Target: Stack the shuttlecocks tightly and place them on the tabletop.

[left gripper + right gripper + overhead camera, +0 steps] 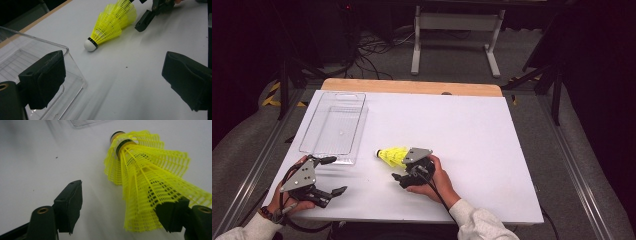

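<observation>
A stack of nested yellow plastic shuttlecocks (393,156) lies on its side on the white table (472,130), its white cork tip pointing left. My right gripper (402,169) is open at the wide skirt end. In the right gripper view the shuttlecock stack (145,175) has its skirt rim over one jaw, which shows through the mesh, while the other jaw stands apart on the table; my right gripper (122,205) grips nothing. My left gripper (337,175) rests open near the front left, holding nothing. Beyond my left gripper (115,80), the shuttlecock stack (112,23) lies farther off.
A clear plastic tray (362,125) with nothing in it sits at the table's back left, its near corner (50,42) just beside my left gripper's left jaw. A wooden strip (412,86) edges the far side. Cables and a stand's legs are on the floor beyond.
</observation>
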`<state>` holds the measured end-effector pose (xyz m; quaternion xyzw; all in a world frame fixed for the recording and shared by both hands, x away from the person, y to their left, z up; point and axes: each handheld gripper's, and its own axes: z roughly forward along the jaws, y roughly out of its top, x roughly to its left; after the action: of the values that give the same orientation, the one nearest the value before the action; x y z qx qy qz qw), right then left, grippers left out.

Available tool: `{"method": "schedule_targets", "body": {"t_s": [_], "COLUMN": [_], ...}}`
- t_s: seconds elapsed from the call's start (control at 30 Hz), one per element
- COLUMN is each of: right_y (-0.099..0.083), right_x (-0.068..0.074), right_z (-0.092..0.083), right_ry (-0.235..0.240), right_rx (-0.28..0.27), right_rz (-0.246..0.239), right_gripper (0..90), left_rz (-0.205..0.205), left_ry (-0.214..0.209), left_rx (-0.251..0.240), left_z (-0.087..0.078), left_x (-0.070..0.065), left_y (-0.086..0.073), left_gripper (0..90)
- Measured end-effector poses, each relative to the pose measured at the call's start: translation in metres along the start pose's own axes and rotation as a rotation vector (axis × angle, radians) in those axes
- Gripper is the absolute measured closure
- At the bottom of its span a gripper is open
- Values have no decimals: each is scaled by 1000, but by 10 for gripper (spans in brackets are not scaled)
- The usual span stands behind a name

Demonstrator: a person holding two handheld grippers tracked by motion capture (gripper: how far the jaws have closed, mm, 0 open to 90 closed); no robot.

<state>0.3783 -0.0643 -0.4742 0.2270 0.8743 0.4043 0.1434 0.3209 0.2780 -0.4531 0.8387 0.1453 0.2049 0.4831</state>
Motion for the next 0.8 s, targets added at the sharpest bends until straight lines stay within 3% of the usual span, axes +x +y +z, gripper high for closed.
{"method": "schedule_targets", "body": {"t_s": [0.17,0.3,0.53,0.63,0.7,0.8], "right_y": [6,10,14,15,15,16], "right_x": [3,10,13,14,13,12], "right_z": [9,17,24,26,26,28], "right_ry": [-2,-72,-143,-190,-214,-246], "right_rx": [-25,-12,-20,-21,-14,13], "right_rz": [54,72,144,152,169,158], "right_gripper": [307,306,364,444,546,637], "left_rz": [-5,-7,-8,-10,-12,-10], "left_ry": [0,0,0,-1,0,0], "left_rx": [0,1,4,6,6,8], "left_z": [0,0,0,1,1,1], "left_x": [0,0,0,0,1,1], "left_y": [0,0,0,-1,-1,-1], "left_gripper": [61,62,64,64,64,65]}}
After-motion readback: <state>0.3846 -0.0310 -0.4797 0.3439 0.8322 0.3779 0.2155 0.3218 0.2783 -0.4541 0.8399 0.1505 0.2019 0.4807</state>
